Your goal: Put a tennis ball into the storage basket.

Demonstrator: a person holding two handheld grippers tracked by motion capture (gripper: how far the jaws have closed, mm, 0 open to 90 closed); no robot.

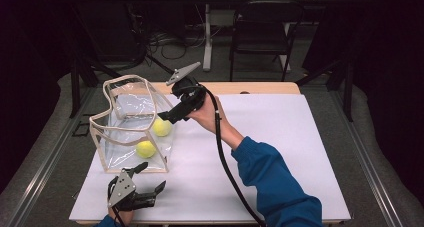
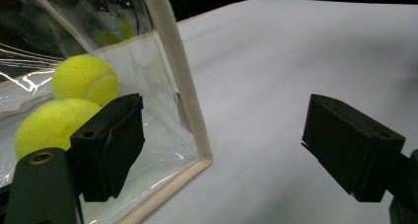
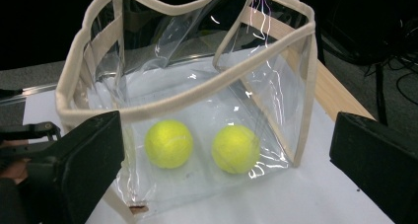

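Clear tote bag holding two tennis balls; right gripper jaws spread, empty, beside rim; left gripper spread; loading step apparently complete, next likely fetching another ball.

I see a bright white surface in a dark room. Glare streaks shine on the clear bag. My near jaws look blurry.

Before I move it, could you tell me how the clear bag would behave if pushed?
The clear bag would probably buckle, since its rim already sags and its film is creased. The two tennis balls inside would likely roll and shift.
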